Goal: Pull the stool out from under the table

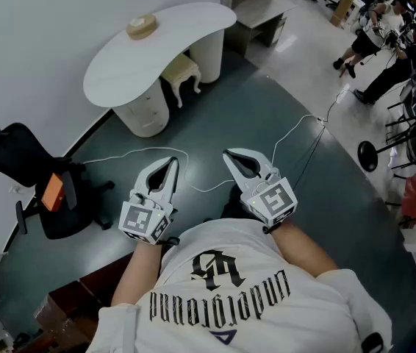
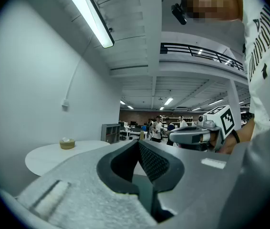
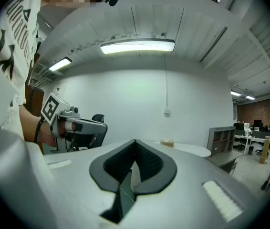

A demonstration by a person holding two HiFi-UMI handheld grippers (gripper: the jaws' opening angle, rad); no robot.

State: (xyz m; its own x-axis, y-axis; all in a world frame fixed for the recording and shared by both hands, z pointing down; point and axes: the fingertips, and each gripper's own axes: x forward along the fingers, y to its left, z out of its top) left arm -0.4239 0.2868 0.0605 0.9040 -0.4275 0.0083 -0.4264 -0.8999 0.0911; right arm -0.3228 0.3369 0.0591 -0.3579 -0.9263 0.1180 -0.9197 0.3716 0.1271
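Note:
A cream stool (image 1: 181,70) with curved legs stands tucked under the white curved table (image 1: 186,31) by the wall, between the table's two round pedestals. A small round tan thing (image 1: 142,26) lies on the tabletop. My left gripper (image 1: 172,160) and right gripper (image 1: 226,154) are held side by side in front of my chest, well short of the table, both shut with nothing between the jaws. In the left gripper view the table (image 2: 44,156) shows at left beyond the shut jaws; in the right gripper view the tabletop (image 3: 192,149) lies ahead.
A black office chair (image 1: 28,175) with an orange thing on it stands at left by the wall. A white cable (image 1: 149,151) trails over the dark floor between me and the table. A grey desk (image 1: 259,17) and several people (image 1: 384,35) are at far right.

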